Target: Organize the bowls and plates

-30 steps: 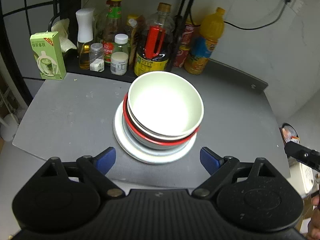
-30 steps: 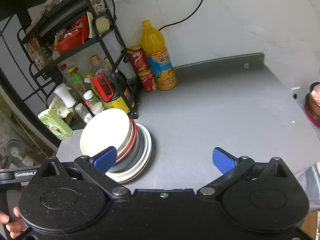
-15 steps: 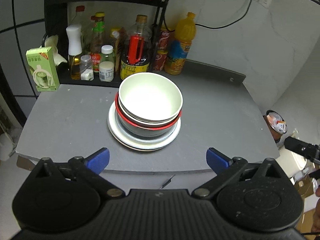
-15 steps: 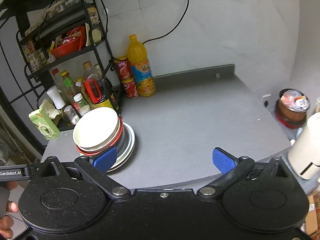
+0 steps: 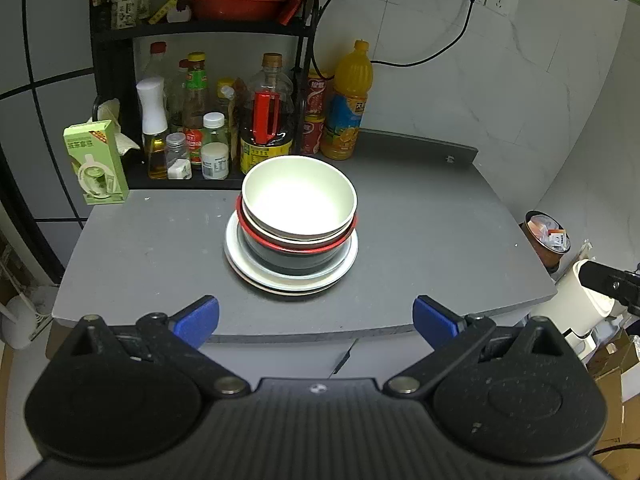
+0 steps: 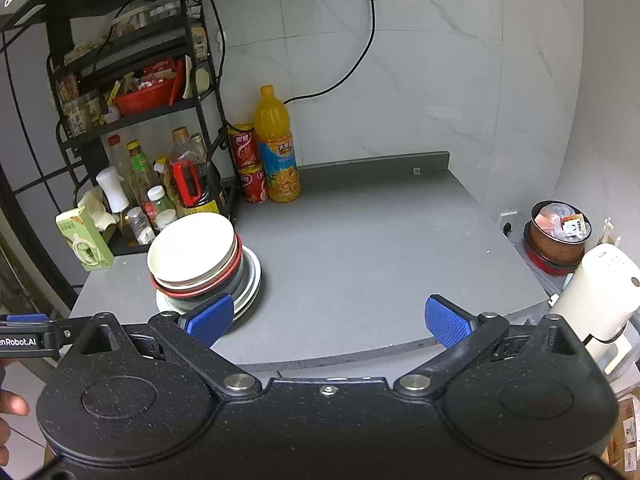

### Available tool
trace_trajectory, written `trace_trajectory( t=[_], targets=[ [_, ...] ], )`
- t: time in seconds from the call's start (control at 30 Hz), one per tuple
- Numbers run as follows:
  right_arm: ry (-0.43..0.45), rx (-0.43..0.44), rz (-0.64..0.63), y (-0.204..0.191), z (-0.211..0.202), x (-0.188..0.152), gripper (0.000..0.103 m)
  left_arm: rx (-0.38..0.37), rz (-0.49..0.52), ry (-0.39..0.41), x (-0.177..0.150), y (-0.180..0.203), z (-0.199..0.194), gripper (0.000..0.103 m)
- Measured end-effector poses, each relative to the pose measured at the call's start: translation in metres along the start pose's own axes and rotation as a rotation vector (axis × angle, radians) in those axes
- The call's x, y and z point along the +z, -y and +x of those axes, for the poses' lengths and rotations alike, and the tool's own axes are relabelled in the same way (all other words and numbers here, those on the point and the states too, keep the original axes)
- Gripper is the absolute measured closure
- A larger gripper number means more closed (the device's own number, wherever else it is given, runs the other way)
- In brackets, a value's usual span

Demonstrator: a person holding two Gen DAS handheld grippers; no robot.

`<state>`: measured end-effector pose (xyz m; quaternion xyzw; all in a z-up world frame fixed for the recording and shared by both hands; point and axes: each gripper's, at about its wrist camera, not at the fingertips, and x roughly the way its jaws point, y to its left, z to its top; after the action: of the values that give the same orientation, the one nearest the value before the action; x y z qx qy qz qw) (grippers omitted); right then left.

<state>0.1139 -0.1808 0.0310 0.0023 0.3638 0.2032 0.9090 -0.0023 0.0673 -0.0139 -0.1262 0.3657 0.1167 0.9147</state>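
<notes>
Nested cream and red-rimmed bowls (image 5: 299, 208) on white plates (image 5: 256, 268), now farther off; left gripper (image 5: 316, 322) and right gripper (image 6: 327, 320) spread, empty, withdrawn: stacking apparently complete.

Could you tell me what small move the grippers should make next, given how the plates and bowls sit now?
Probably none toward the stack: the white bowl already nests in the red-rimmed bowl on the plates, one tidy pile on the grey counter. The left gripper and right gripper are open, empty and off the counter's front edge, so I would simply ease them away.
</notes>
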Motion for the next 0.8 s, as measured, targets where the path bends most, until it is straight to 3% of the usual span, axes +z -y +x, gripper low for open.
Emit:
trace_trajectory(
  t=[0.43, 0.8],
  targets=[
    [0.001, 0.004, -0.032, -0.016, -0.014, -0.020, 0.000, -0.024, -0.004, 0.034, -0.015, -0.013, -0.020, 0.001],
    [0.001, 0.020, -0.045, -0.027, -0.017, -0.025, 0.000, 0.006, 0.019, 0.044, -0.019, -0.026, -0.032, 0.001]
  ],
)
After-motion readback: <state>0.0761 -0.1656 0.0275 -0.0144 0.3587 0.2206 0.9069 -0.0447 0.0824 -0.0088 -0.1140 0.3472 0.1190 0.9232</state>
